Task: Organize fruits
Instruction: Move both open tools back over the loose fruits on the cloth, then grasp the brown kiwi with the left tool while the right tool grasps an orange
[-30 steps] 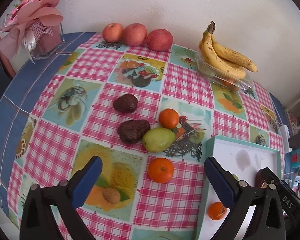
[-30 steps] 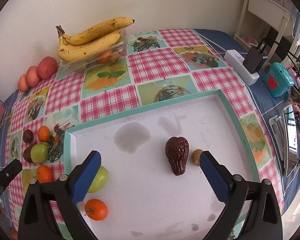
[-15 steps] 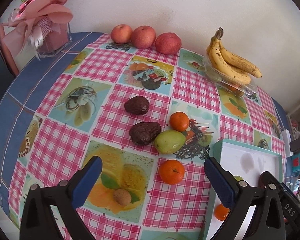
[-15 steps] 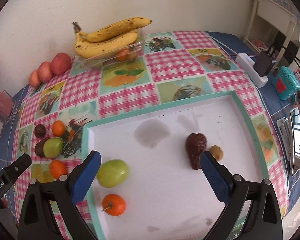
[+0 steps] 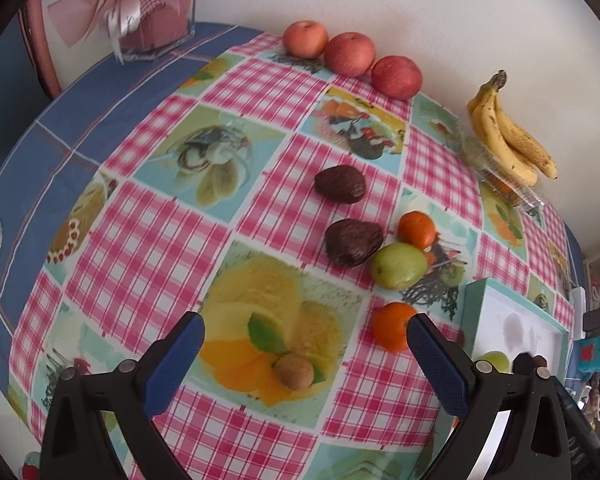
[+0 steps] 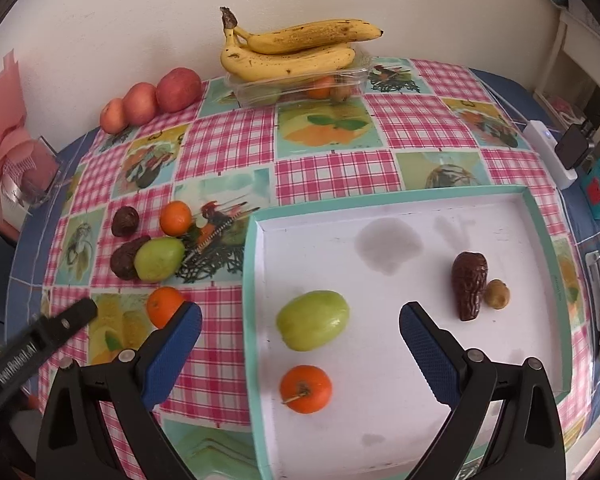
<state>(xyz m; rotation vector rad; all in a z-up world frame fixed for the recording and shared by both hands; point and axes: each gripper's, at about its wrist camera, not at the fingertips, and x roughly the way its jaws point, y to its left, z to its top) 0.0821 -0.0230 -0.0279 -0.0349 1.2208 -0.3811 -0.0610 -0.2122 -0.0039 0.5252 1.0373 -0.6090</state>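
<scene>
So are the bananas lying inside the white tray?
No, the bananas rest on a clear plastic box by the wall, well away from the white tray, which holds other fruit.

A glossy, smooth checked cloth, probably oilcloth, covers the worktop. The tray has a matt white floor, stained in patches. The two dark fruits look rough and wrinkled; the green fruit is smooth and shiny. The bananas lie on a clear plastic box. The blue jaw pads are finely textured.
</scene>
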